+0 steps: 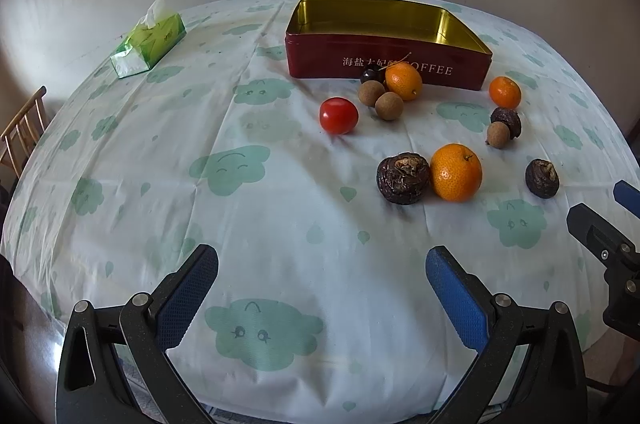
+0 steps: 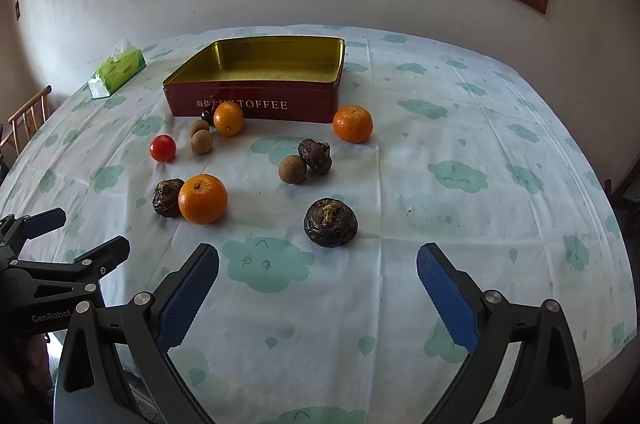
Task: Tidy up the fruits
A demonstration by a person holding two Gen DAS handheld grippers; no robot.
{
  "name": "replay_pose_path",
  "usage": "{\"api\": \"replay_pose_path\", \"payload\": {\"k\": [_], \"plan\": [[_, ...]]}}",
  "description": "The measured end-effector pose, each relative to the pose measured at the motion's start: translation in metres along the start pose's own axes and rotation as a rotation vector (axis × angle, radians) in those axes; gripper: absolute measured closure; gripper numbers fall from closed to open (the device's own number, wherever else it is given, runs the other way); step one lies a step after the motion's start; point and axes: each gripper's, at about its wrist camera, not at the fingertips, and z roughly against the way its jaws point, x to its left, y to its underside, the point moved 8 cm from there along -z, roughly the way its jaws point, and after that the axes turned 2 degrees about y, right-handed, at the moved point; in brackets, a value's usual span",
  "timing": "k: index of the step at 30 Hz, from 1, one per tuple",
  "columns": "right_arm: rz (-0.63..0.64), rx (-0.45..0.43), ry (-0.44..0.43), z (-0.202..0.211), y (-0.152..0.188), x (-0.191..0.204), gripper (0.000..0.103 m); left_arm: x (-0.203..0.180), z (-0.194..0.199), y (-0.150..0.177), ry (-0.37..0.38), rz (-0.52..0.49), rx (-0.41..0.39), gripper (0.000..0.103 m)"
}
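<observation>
An open red toffee tin with a gold, empty inside stands at the back of the table. Loose fruit lies in front of it: a red tomato, three oranges, brown longans, dark water chestnuts and a dark cherry. My left gripper is open and empty above the near cloth. My right gripper is open and empty, just short of the nearest water chestnut.
A green tissue box sits at the back left. A wooden chair stands past the table's left edge. The cloud-print tablecloth covers the table; a wall and window lie behind.
</observation>
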Motion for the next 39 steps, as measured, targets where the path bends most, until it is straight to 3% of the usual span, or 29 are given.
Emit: {"api": "replay_pose_path", "payload": {"k": [39], "plan": [[-0.01,0.024,-0.015,-0.0056,0.0052,0.0024,0.009,0.0016,-0.0007,0.0026,0.008,0.005,0.008,0.0]]}}
